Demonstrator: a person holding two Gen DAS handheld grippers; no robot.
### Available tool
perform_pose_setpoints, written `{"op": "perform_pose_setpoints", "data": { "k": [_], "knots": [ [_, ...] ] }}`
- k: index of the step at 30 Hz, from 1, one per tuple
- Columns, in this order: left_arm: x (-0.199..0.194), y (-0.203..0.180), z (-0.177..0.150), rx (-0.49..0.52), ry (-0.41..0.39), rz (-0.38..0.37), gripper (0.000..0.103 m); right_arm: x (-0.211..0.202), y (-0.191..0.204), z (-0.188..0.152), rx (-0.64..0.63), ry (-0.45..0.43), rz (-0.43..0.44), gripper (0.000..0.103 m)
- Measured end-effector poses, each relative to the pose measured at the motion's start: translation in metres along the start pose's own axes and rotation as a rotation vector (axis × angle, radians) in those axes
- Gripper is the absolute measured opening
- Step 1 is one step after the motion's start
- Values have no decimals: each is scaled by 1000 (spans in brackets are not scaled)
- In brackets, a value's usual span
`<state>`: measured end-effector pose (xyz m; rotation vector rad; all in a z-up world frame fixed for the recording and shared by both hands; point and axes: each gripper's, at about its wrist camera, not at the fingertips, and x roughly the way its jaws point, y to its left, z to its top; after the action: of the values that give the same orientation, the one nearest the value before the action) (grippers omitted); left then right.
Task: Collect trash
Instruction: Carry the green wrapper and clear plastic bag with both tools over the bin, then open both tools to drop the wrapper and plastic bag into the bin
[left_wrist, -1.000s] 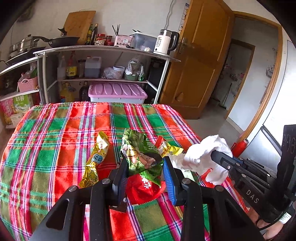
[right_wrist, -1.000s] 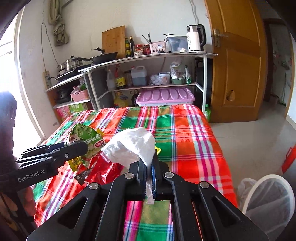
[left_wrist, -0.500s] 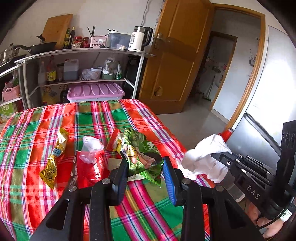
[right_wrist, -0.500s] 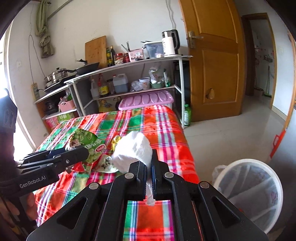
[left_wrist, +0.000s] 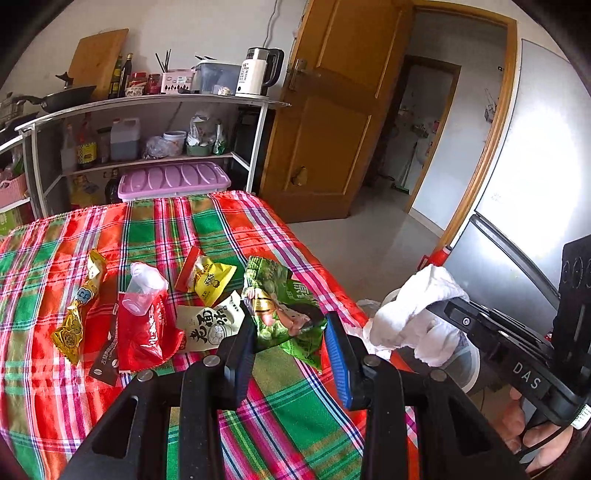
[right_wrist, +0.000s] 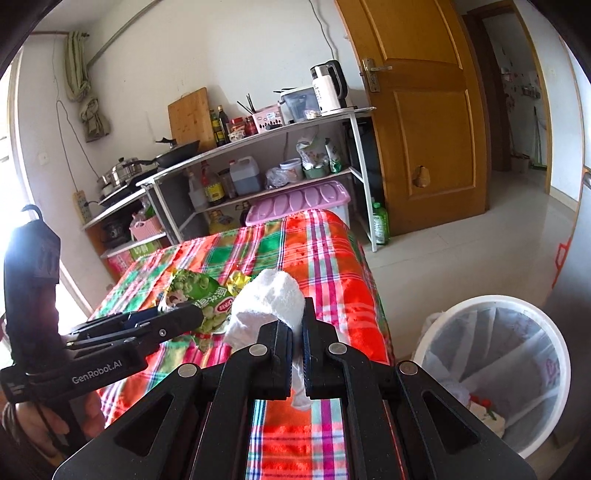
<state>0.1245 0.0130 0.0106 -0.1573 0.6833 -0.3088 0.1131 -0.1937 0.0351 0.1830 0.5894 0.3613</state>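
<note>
My left gripper (left_wrist: 290, 325) is shut on a crumpled green snack bag (left_wrist: 280, 295) and holds it just above the plaid tablecloth (left_wrist: 166, 229), near the table's right edge. My right gripper (right_wrist: 297, 319) is shut on a white tissue wad (right_wrist: 269, 299) over the same edge. On the floor to the right stands a white trash bin (right_wrist: 554, 354) with a clear liner. In the left wrist view the tissue wad (left_wrist: 413, 314) hangs right of the green bag. On the cloth lie a red wrapper (left_wrist: 144, 332), a plastic cup (left_wrist: 142, 288), a gold wrapper (left_wrist: 79, 314), a yellow packet (left_wrist: 212, 278) and a white packet (left_wrist: 208, 326).
Behind the table stands a metal shelf unit (left_wrist: 147, 99) with a kettle (left_wrist: 255, 72), bottles and a purple-lidded box (left_wrist: 173, 177). A wooden door (right_wrist: 421, 122) stands past the bin, with bare floor between. A hand (left_wrist: 532, 432) grips the right gripper's handle.
Both grippers have swung right with their loads, out to the table's right edge. The green bag has left the red wrapper behind, and the bin has come fully into the right wrist view.
</note>
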Motion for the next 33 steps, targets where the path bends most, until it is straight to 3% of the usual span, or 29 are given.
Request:
{"op": "perform_pose_setpoints", "data": {
  "k": [7, 16, 22, 33],
  "knots": [
    [9, -21, 4, 32, 13, -39, 37, -21, -17, 4, 17, -29, -50, 4],
    [37, -80, 7, 113, 37, -134, 37, -51, -67, 2, 78, -44, -182, 4],
    [66, -119, 2, 142, 84, -217, 37, -65, -104, -8, 116, -24, -266, 4],
    [124, -179, -16, 202, 193, -268, 38, -71, -168, -32, 172, 40, -387, 4]
  ]
}}
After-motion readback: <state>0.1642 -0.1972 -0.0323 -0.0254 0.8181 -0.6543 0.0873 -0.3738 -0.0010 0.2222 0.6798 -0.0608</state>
